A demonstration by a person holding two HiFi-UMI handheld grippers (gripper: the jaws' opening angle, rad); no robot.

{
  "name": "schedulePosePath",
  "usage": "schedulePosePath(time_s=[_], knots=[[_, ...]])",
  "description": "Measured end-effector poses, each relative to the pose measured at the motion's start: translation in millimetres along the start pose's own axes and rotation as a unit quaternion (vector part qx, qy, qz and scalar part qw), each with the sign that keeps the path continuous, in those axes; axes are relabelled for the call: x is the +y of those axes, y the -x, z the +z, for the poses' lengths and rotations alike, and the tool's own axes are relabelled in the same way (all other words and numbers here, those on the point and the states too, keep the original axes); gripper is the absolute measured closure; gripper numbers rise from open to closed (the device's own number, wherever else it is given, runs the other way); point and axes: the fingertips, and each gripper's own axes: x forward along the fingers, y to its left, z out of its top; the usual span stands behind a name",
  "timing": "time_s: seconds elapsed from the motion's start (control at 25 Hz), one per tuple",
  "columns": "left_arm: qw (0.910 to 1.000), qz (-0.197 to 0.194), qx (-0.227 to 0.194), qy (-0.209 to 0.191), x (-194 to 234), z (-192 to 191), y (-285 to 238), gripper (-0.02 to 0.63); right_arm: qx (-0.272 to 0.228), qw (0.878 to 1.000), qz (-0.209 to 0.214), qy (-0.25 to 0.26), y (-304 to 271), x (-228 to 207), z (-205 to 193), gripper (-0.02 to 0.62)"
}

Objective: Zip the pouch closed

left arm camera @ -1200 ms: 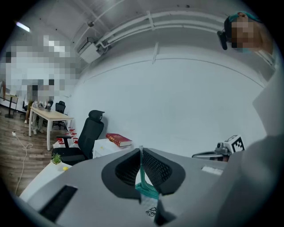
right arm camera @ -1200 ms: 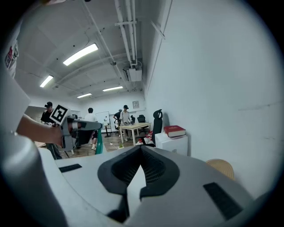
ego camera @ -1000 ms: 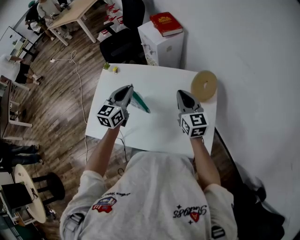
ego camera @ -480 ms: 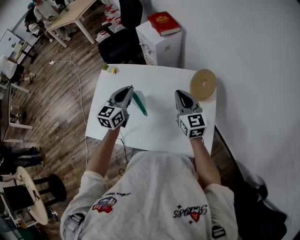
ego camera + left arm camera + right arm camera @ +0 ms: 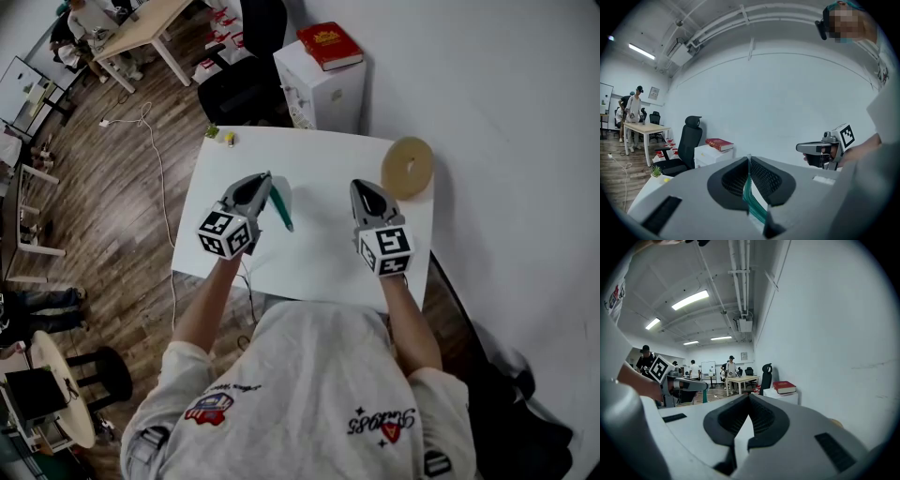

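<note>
The pouch [image 5: 279, 207] shows as a thin teal zipper strip with a pale, see-through body, held above the white table [image 5: 309, 258]. My left gripper [image 5: 266, 182] is shut on its edge; in the left gripper view the teal strip [image 5: 753, 202] runs down between the closed jaws of the left gripper [image 5: 749, 162]. My right gripper [image 5: 362, 188] hovers to the right, apart from the pouch, shut with nothing in it. In the right gripper view the right gripper [image 5: 749, 398] has its jaws together, and the left gripper [image 5: 687, 384] shows at the left with the teal strip [image 5: 704, 396].
A tan disc-shaped roll [image 5: 408, 169] lies at the table's far right corner. Small green and yellow items [image 5: 221, 137] sit at the far left corner. Behind the table stand a white cabinet [image 5: 323, 94] with a red book [image 5: 331, 46] and a black office chair [image 5: 246, 86].
The teal strip has swung a little, its free end now closer under the left gripper. Both hands have stayed nearly where they were.
</note>
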Motion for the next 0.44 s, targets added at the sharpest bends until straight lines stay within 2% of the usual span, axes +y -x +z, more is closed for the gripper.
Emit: schedulePosePath(time_s=[0.44], knots=[[1.0,0.004,0.0,0.002,1.6,-0.8,5.5,0.589,0.003,1.0,0.01,0.003,-5.1,8.5,-0.7,0.595]])
